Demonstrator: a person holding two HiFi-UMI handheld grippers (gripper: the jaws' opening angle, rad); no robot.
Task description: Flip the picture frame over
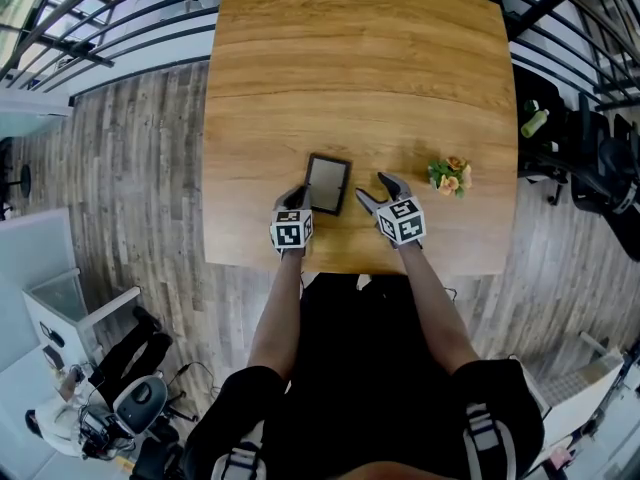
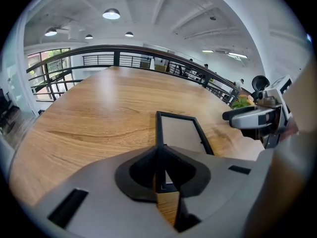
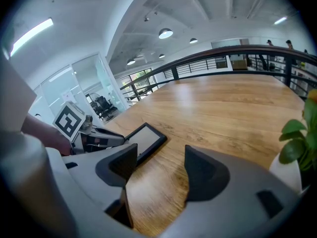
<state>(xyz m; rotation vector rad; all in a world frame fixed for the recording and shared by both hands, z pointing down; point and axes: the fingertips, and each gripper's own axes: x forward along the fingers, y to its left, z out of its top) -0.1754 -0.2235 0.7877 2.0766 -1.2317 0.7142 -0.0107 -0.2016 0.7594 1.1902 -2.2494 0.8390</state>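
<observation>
A small black picture frame [image 1: 328, 183] with a pale grey panel lies flat on the wooden table [image 1: 360, 68], near its front edge. My left gripper [image 1: 300, 197] is at the frame's near left corner. In the left gripper view its jaws [image 2: 159, 158] pinch the thin black edge of the frame [image 2: 181, 133]. My right gripper [image 1: 371, 190] hovers just right of the frame, apart from it. Its jaws stand wide in the right gripper view [image 3: 161, 165], with only bare wood between them. There the frame [image 3: 143, 140] lies to the left, beside the left gripper [image 3: 99, 139].
A small potted plant with orange flowers [image 1: 450, 175] stands on the table to the right of my right gripper and shows at the right edge of the right gripper view [image 3: 297, 138]. The table's front edge [image 1: 350, 268] is close under both hands. Black railings ring the platform.
</observation>
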